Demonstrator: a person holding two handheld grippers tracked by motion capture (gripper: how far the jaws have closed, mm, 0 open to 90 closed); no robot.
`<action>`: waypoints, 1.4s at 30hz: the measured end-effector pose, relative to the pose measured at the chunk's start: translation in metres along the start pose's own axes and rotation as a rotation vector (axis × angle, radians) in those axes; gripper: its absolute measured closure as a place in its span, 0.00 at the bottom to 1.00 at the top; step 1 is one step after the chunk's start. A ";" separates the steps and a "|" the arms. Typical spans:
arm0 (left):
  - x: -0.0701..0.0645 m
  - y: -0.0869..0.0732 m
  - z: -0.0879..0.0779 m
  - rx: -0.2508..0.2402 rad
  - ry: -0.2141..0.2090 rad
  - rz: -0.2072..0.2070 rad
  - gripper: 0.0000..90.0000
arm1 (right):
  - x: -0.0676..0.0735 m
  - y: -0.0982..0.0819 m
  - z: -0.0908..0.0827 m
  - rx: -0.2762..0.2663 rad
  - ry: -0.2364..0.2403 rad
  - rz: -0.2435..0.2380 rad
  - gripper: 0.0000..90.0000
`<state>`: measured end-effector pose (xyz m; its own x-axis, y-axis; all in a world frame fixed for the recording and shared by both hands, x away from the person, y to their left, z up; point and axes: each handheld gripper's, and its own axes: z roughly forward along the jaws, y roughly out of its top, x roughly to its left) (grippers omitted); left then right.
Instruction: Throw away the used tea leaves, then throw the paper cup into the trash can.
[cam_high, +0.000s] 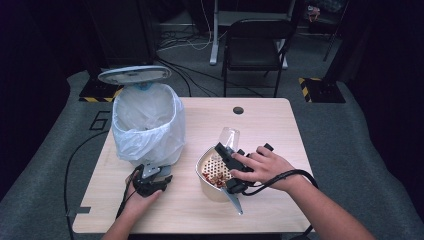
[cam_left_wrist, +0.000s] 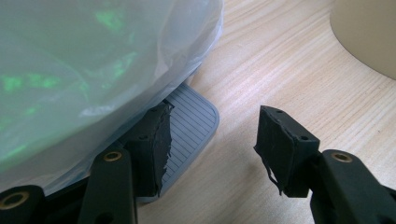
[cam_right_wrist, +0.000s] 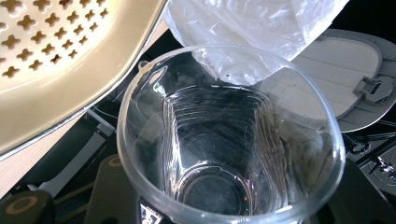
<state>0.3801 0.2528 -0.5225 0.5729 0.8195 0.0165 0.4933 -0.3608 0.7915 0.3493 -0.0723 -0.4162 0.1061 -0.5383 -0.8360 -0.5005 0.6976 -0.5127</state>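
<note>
Here the pedal bin (cam_high: 147, 125) stands at the table's (cam_high: 270, 125) left rear corner with its lid (cam_high: 134, 75) raised. The left tongs (cam_left_wrist: 215, 114) are released, with nothing between the jaws. One jaw lies on the grey ribbed pedal (cam_left_wrist: 191, 123) at the bin's foot, under the bulge of the white liner (cam_left_wrist: 93, 70). The right tongs (cam_high: 225, 152) are clenched on the lower part of a clear cup (cam_high: 229, 136). The cup is tilted with its mouth pointing away from the person toward the bin. It hangs above the far rim of a cream colander (cam_high: 212, 167) that holds red scraps (cam_high: 216, 179). The right gripper view looks down the cup's bore, which appears empty, though a few specks may cling near the base.

The step in hand appears to be getting the cup over the open bin.

- **Pedal:** Steady downward pressure from the left jaw should keep the lid from dropping. The jaw sits near the pedal's inner edge, so it could slip under the liner.
- **Cup:** The wall is smooth and thin, so the grip should be firm without crushing.
- **Path:** The cup should be lifted clear of the colander's rim before it travels, so the colander is not tipped.
</note>
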 end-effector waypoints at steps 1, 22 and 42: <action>0.000 0.000 0.000 0.000 0.000 0.000 0.50 | 0.000 0.000 0.000 0.000 0.000 0.000 0.52; 0.000 0.000 0.000 0.000 0.000 0.000 0.50 | -0.044 -0.052 0.009 -0.211 0.179 0.845 0.51; 0.000 0.000 0.000 -0.001 -0.002 -0.001 0.50 | -0.050 -0.090 0.034 -0.252 0.455 1.681 0.51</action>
<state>0.3802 0.2531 -0.5225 0.5732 0.8193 0.0145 0.4935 -0.3593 0.7921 0.4185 -0.0924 -0.3347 -0.8230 0.5145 -0.2406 0.0812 0.5258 0.8468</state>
